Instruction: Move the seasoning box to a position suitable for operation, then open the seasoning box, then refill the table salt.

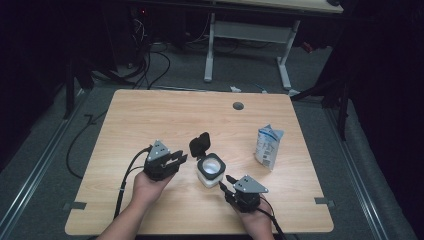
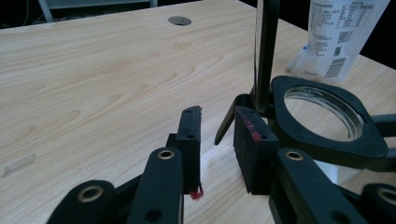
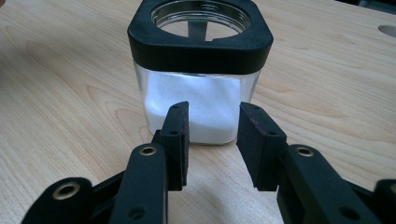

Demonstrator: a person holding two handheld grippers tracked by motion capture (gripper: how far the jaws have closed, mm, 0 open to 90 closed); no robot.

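Observation:
A square glass jar (image 1: 210, 171) with a black rim holds white powder and stands near the middle of the wooden table (image 1: 150, 115). Its black lid (image 1: 200, 144) is flipped up at the far-left side. My left gripper (image 1: 181, 159) sits just left of the jar, jaws apart with nothing between them. In the left gripper view the gripper (image 2: 218, 126) points past the upright lid (image 2: 264, 51) beside the jar's rim (image 2: 322, 140). My right gripper (image 1: 226, 182) is in front of the jar. In the right gripper view its open jaws (image 3: 214, 116) stop short of the jar (image 3: 196, 46), gripping nothing.
A white and blue pouch (image 1: 268, 145) stands right of the jar, printed side visible (image 2: 341, 32). A round cable hole (image 1: 238, 106) sits near the table's far edge. Beyond the table are a white desk frame (image 1: 250, 35) and floor cables.

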